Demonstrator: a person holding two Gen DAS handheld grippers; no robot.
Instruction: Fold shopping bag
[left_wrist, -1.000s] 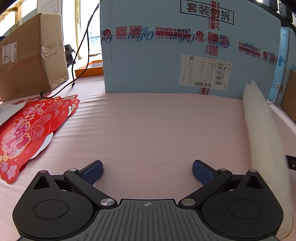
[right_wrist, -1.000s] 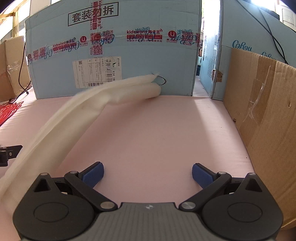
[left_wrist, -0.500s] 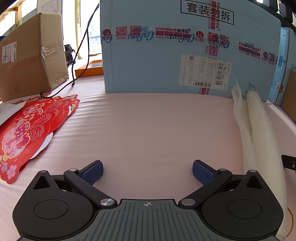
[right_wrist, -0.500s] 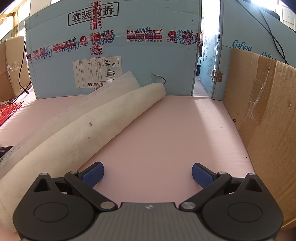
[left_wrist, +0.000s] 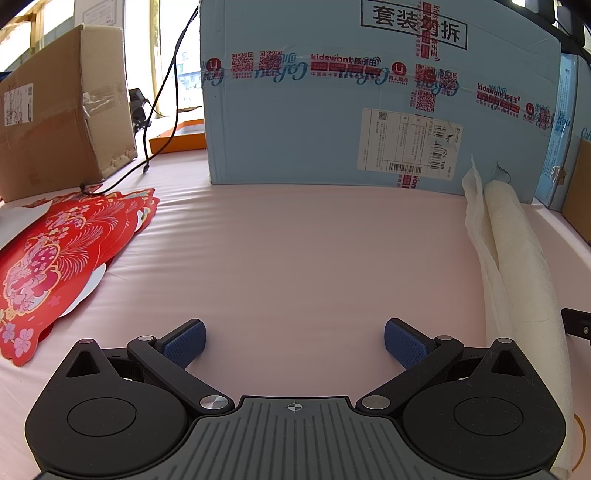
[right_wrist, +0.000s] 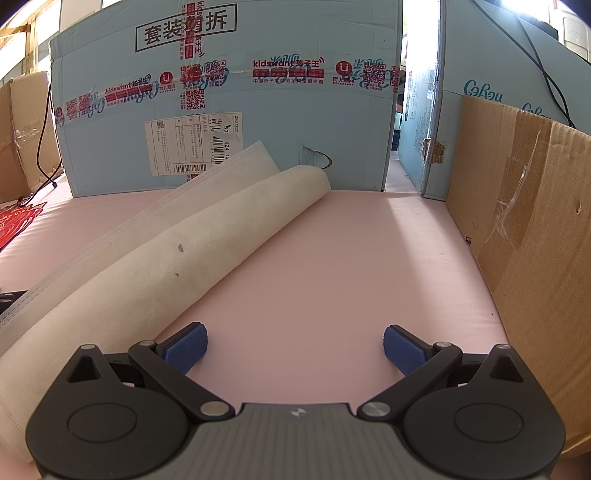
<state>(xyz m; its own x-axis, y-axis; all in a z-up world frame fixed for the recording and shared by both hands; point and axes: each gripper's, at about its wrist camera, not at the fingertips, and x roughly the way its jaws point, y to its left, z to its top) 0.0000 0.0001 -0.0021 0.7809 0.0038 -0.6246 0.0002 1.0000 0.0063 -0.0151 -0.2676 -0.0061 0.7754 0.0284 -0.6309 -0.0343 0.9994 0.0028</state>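
A cream non-woven shopping bag lies loosely rolled on the pink table, running from near me toward the blue box. In the left wrist view it lies along the right side. My left gripper is open and empty over bare pink table, left of the bag. My right gripper is open and empty, just right of the bag's near end; its left pad is close to the bag's edge.
A large blue carton stands at the back. Brown cardboard boxes stand at the left and right. Red paper cut-outs and a black cable lie at the left.
A second ago the bag was blurred in motion as it dropped onto the table; it has now settled and lies still. Both grippers have stayed put and open.
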